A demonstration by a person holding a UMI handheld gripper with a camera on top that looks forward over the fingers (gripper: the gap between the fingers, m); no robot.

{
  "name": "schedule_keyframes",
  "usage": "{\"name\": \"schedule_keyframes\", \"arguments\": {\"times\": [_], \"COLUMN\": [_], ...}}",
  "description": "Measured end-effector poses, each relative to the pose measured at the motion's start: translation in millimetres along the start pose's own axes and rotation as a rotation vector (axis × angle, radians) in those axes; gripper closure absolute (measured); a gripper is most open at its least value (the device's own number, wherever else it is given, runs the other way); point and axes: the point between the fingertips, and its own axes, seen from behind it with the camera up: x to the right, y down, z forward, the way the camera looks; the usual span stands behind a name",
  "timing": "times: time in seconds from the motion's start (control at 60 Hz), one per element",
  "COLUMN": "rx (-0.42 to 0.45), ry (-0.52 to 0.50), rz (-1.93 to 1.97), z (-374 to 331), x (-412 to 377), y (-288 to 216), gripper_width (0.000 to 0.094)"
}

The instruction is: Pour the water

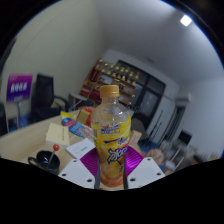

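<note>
My gripper (pixel 112 168) is shut on a clear plastic bottle (pixel 111 135) with an orange cap, a yellow-and-purple label and pale liquid inside. The bottle stands upright between the two magenta pads (pixel 87 160), which press on its lower body from both sides. It is held up above a light wooden table (pixel 30 140). A dark round cup or bowl (pixel 47 160) sits on the table below and to the left of the fingers.
A blue and red packet (pixel 76 127) lies on the table left of the bottle. A black office chair (pixel 42 97) stands beyond the table. Shelves with coloured goods (pixel 125 80) line the far wall. A purple screen (pixel 18 87) is at the left.
</note>
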Motion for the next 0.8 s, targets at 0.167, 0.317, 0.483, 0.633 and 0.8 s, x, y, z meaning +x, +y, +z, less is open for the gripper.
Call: {"name": "schedule_keyframes", "arguments": {"times": [0.167,0.317,0.483,0.633,0.8], "rx": [-0.088,-0.121,-0.048,-0.137,-0.237], "ry": [-0.033,-0.076,-0.088,-0.098,-0.122], "rz": [0.300,0.428,0.455,0.446,0.445], "z": [40,50,42,43,-10], "x": [-10,-16,-12,-18,-17], "y": [65,116,117,119,107], "gripper_width": [0.0620,0.0620,0.0559,0.0426,0.0101]}}
